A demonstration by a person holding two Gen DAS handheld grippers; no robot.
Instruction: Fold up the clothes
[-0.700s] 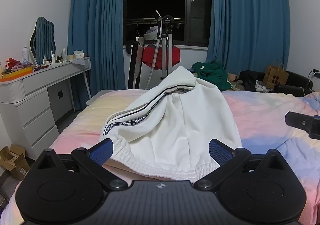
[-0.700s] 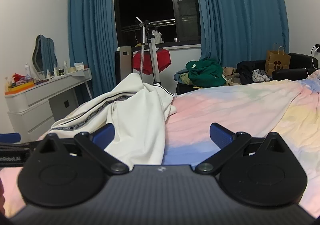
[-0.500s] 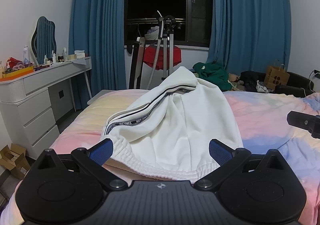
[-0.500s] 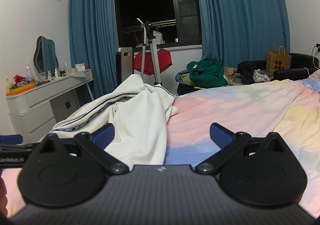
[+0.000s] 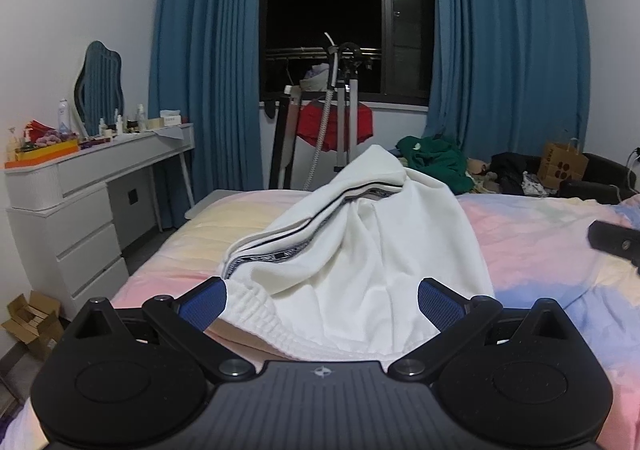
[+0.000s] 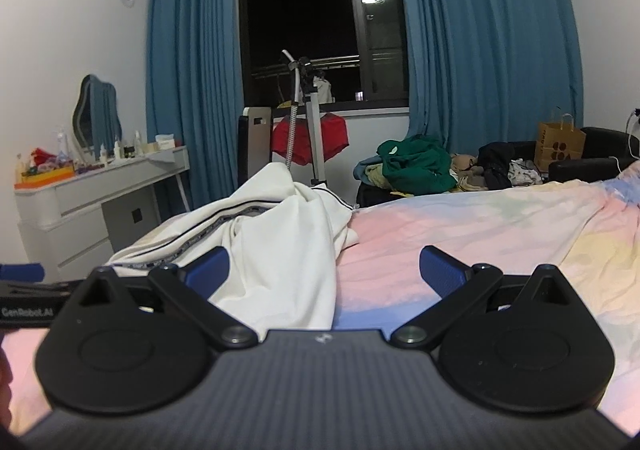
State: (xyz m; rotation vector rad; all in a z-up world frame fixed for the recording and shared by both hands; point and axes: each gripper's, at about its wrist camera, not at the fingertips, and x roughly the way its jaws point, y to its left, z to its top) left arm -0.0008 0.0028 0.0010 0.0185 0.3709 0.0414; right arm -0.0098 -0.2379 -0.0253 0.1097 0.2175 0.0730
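Note:
White trousers [image 5: 352, 250] with a black lettered side stripe lie heaped on the pastel bedspread [image 5: 540, 250], their elastic waistband nearest me. My left gripper [image 5: 322, 300] stands open just above that waistband, its blue pads wide on either side of the cloth without pressing it. In the right wrist view the same trousers [image 6: 280, 242] lie to the left. My right gripper [image 6: 324, 274] is open over their right edge and the bedspread [image 6: 480, 230], holding nothing. The right gripper's tip [image 5: 616, 244] shows at the left wrist view's right edge.
A white dresser [image 5: 80, 209] with a mirror and bottles stands left of the bed. Beyond the bed's far edge are a garment steamer stand [image 5: 340, 121] with red cloth, a green clothes pile [image 5: 432, 161], a paper bag [image 5: 562, 169] and blue curtains.
Both grippers have shifted slightly; the room appears a little lower and nearer in both views. Both stay open and the trousers lie as before.

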